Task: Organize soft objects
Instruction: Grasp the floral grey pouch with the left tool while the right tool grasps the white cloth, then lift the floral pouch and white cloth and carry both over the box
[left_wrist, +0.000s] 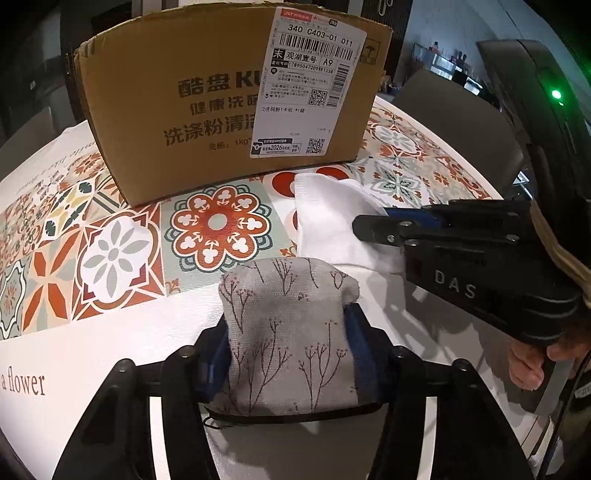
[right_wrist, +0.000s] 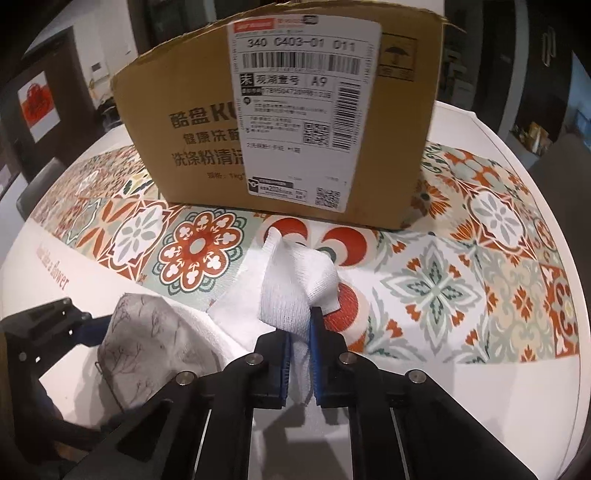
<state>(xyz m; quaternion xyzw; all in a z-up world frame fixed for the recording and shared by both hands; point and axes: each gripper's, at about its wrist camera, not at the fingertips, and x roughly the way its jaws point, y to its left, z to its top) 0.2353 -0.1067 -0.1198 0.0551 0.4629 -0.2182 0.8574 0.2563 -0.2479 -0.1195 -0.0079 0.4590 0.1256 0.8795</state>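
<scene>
My left gripper is shut on a grey fabric pouch with a twig print, held just above the table's near edge. The pouch also shows at lower left in the right wrist view. My right gripper is shut on a white gauze cloth, whose loose end stands up in front of the fingers. In the left wrist view the right gripper reaches in from the right over the white cloth. A cardboard box stands behind both, open at the top.
The round table has a white cloth with patterned tile print. The box fills the middle back. Dark chairs and furniture stand beyond the table's far edge.
</scene>
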